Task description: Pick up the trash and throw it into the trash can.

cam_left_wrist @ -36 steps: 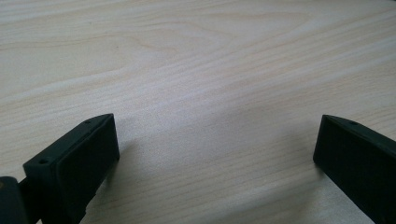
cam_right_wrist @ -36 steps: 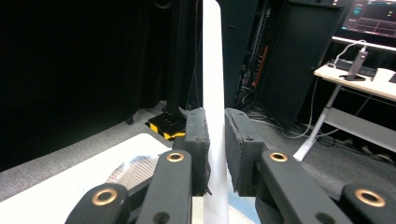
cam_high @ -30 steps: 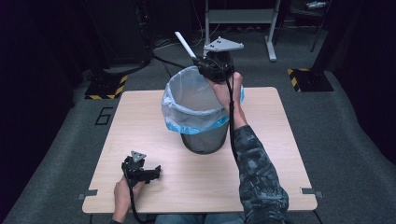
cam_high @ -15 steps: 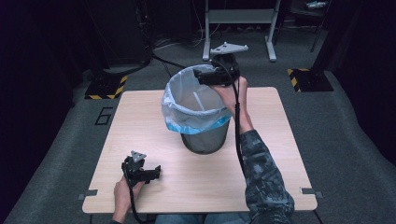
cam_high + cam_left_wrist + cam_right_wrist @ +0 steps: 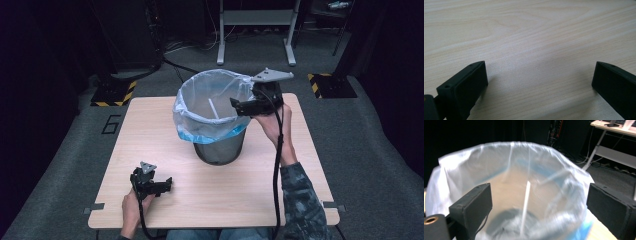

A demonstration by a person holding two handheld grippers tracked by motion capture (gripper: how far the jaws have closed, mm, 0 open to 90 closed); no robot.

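My right gripper (image 5: pixel 239 106), jaws spread and empty, hangs at the rim of the dark wire wastebasket lined with a clear plastic bag (image 5: pixel 220 150), centre frame. A thin white straw (image 5: pixel 213 108) stands nearly upright inside, directly below and ahead of it. My left gripper (image 5: pixel 162 186), also spread, rests on the pale wooden table (image 5: pixel 300 165) at lower left, well apart.

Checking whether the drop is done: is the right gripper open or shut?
Open. The right gripper has its jaws spread wide over the bin, with a white straw loose inside.

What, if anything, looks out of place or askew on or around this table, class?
Nothing looks spilled or damaged. The one oddity is a thin white stick standing tilted inside the lined bin, just beyond the open right gripper, which holds nothing. The left gripper rests open on the bare table.
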